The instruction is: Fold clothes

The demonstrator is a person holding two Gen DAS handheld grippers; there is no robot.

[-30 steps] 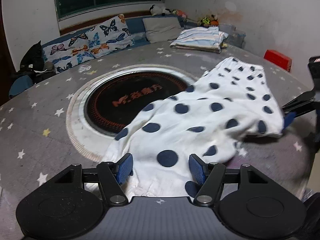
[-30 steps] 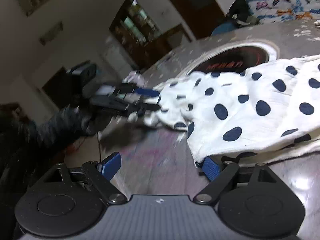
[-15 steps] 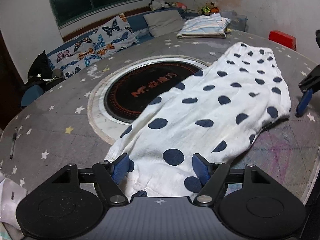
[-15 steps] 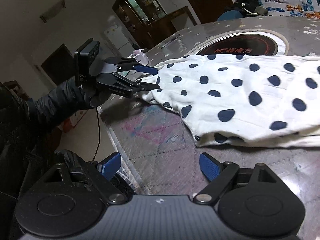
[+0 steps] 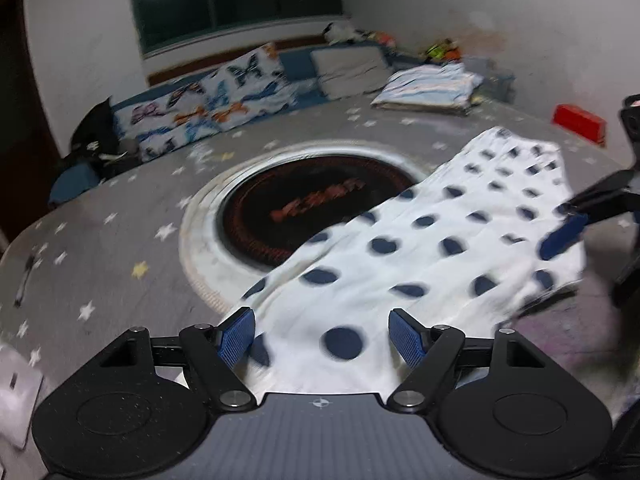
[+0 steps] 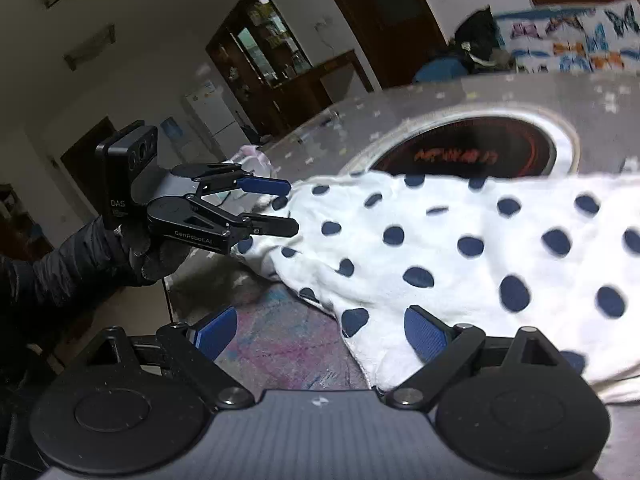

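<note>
Both pairs of jaws stand wide apart, with cloth lying between or under their blue pads and nothing pinched. From there, the biggest thing in view is the round grey table (image 5: 120, 240) with its star-print cover, and set into its middle is a dark round burner (image 5: 296, 216) ringed in white. A white garment with navy dots (image 5: 420, 264) lies spread across the table from the near edge toward the far right side, one border overlapping the burner's rim. Seen from the right wrist, the same garment (image 6: 460, 256) runs across the frame, its corner resting on a pink-stained patch of table.

The left gripper (image 5: 322, 338) sits at one end of the garment, its pads on either side of a dotted stretch of fabric. The right gripper (image 6: 320, 330) is at the other end: its right pad lies over the cloth, its left pad over bare table. Each gripper shows in the other's camera, the left gripper (image 6: 286, 206) with its fingers spread at the garment's far corner.

Beyond the table stands a sofa with butterfly cushions (image 5: 200, 116). A folded striped pile (image 5: 432, 88) rests at the table's far edge, and a small red box (image 5: 578, 124) sits to the right.
</note>
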